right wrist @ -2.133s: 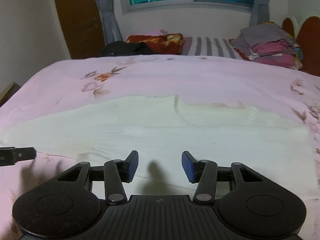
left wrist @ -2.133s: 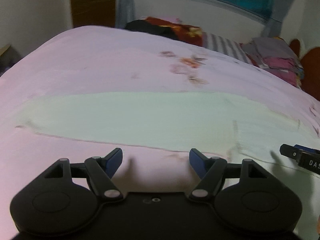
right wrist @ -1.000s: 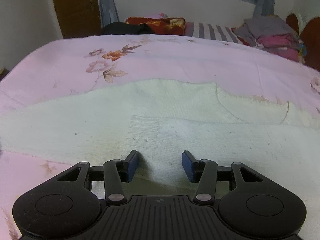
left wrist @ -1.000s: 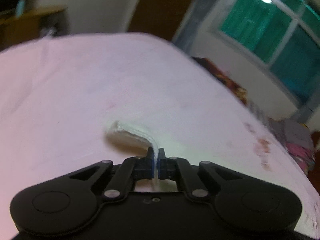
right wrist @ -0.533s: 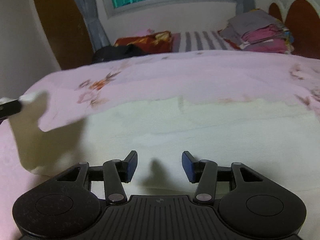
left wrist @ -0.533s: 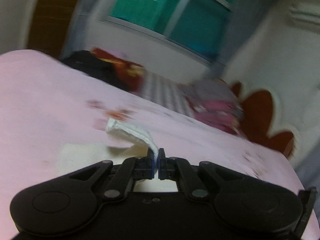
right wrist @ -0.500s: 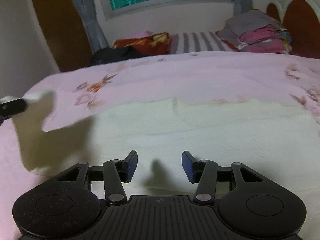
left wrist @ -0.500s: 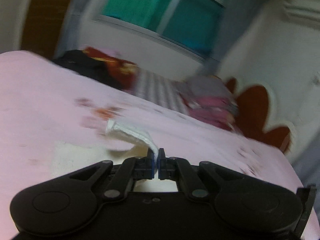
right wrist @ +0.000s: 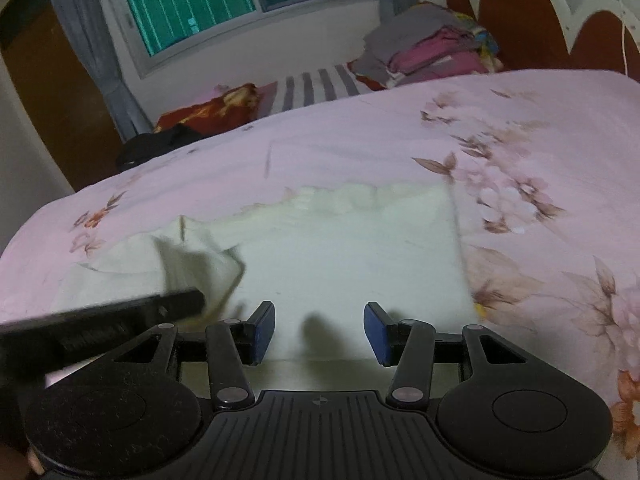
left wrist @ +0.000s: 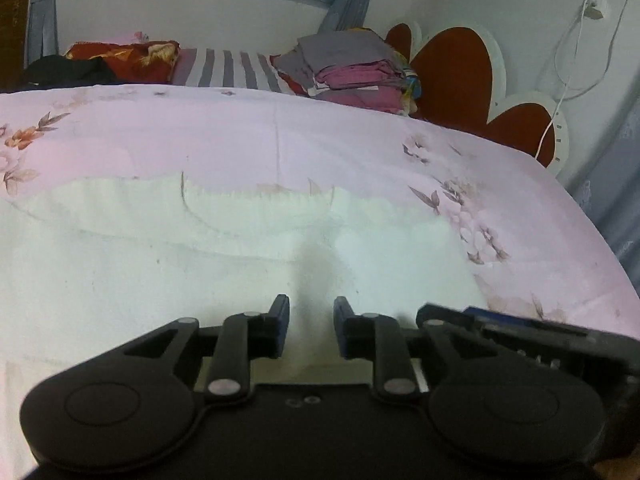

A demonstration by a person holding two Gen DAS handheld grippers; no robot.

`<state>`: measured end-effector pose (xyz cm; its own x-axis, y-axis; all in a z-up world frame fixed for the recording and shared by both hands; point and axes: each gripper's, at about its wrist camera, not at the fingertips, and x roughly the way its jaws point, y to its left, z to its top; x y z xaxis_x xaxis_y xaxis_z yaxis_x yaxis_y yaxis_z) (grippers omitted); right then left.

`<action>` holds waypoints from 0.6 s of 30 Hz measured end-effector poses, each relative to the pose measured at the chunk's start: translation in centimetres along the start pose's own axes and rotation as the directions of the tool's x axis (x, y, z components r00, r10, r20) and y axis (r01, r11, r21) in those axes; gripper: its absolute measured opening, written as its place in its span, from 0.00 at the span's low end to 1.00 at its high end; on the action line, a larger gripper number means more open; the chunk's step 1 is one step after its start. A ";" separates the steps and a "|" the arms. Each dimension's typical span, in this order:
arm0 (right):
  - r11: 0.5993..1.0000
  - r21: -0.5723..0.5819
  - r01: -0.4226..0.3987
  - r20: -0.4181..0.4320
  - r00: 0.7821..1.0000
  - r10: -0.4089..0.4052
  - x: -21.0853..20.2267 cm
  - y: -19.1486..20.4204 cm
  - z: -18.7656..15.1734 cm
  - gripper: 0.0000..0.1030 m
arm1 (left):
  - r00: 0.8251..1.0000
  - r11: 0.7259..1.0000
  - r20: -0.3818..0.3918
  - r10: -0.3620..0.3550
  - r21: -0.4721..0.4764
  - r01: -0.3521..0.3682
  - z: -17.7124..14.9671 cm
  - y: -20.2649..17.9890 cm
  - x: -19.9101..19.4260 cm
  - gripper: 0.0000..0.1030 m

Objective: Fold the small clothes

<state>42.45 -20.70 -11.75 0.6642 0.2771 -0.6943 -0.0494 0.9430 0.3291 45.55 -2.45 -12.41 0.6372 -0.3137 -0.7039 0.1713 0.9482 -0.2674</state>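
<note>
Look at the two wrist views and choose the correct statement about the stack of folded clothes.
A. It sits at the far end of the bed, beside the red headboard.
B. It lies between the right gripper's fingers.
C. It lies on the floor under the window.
A: the stack of folded clothes rests at the far end of the bed, next to the red headboard.
</note>
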 end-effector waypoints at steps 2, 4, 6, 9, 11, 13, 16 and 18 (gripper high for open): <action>1.000 0.003 -0.017 0.000 1.000 0.017 -0.4 -0.3 0.0 0.48 | 1.000 1.000 0.014 0.023 0.001 -0.023 -0.4 0.6 -1.2 0.42; 0.999 0.002 -0.039 -0.004 0.999 0.039 -0.4 -0.1 -0.1 0.48 | 0.997 0.998 0.048 0.062 0.000 -0.062 -1.0 1.5 -2.9 0.54; 0.998 0.000 -0.065 -0.014 0.998 0.065 0.2 0.6 -0.1 0.48 | 0.991 0.993 0.067 0.114 -0.002 -0.114 -1.2 2.5 -3.8 0.55; 0.994 0.007 -0.109 -0.044 0.993 0.109 1.0 2.0 -0.3 0.48 | 0.981 0.983 0.069 0.182 -0.006 -0.182 -2.1 4.6 -5.4 0.55; 0.992 0.009 -0.127 -0.064 0.990 0.127 1.7 2.6 -0.4 0.48 | 0.974 0.976 0.058 0.218 -0.010 -0.218 -2.9 5.9 -6.2 0.55; 0.994 0.000 -0.110 -0.091 0.990 0.110 2.4 3.2 -0.8 0.48 | 0.965 0.966 0.050 0.259 -0.009 -0.259 -3.6 6.9 -6.8 0.55; 0.997 -0.005 -0.078 -0.102 0.992 0.078 3.6 3.5 -0.8 0.48 | 0.951 0.952 0.037 0.307 -0.018 -0.307 -4.4 8.4 -7.4 0.54; 0.997 -0.019 -0.077 -0.094 0.993 0.075 3.9 4.3 -0.7 0.47 | 0.940 0.941 0.028 0.339 -0.028 -0.339 -4.7 9.0 -7.0 0.54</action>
<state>44.29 -15.47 -13.47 0.5854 0.3634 -0.7248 -0.1147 0.9220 0.3697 39.09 8.08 -12.97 0.6782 0.0282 -0.7343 -0.0758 0.9966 -0.0317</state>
